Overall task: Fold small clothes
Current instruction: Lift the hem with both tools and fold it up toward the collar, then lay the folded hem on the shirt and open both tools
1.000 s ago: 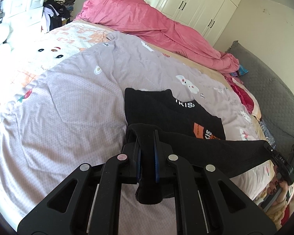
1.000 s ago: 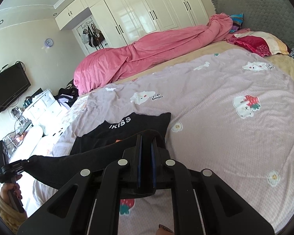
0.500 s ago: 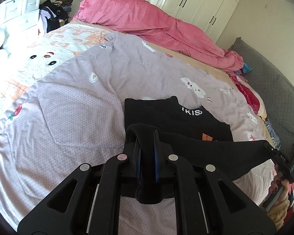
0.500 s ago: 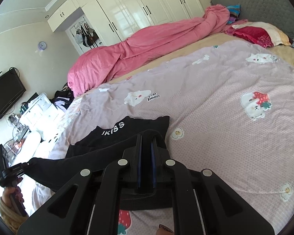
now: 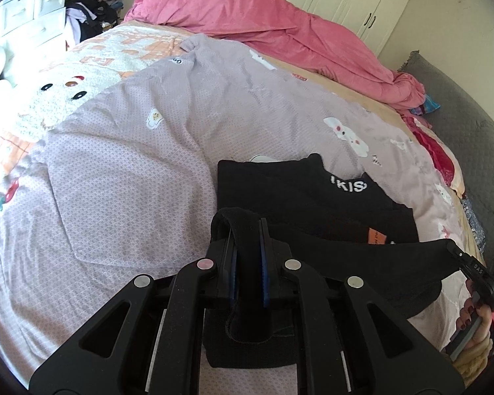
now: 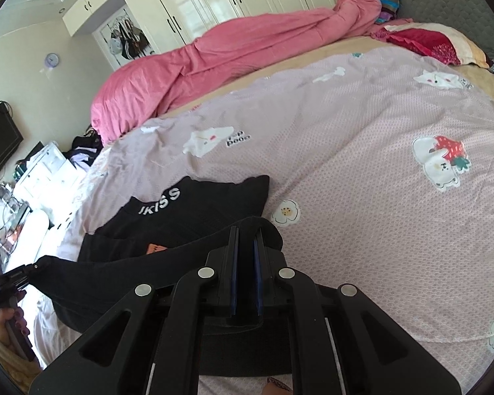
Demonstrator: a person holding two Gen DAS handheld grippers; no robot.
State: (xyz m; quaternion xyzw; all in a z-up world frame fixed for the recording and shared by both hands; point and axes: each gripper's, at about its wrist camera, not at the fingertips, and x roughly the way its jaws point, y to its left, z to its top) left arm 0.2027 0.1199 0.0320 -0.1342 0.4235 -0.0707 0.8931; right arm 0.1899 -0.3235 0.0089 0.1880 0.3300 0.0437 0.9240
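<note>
left tool point(image 5: 247, 256) and right tool point(image 6: 245, 270), each clamped together on one corner of the near hem of a black top point(image 5: 299, 197). the far part of the top, with its white-lettered collar point(image 5: 347, 186) and an orange label point(image 5: 376, 237), lies flat on the lilac printed bedspread point(image 5: 125, 177) toward the near side of the bed; the near part hangs lifted as a taut band between the two tools. in the right wrist view the left tool shows at the far left edge, gripped by a hand point(image 6: 8, 326).

we judge the step in hand to be the fold of the hem over toward the collar. to do it well, we would keep both tools level with each other so the lifted edge stays straight, hold the cloth just taut enough to shed wrinkles, and carry it far enough that the hem meets the collar line with the side edges stacked. we would lower the cloth onto the flat part before letting the tools part, since a drop from height could skew the fold. the pink duvet point(image 5: 263, 23) at the far side lies well apart and should not interfere.
</note>
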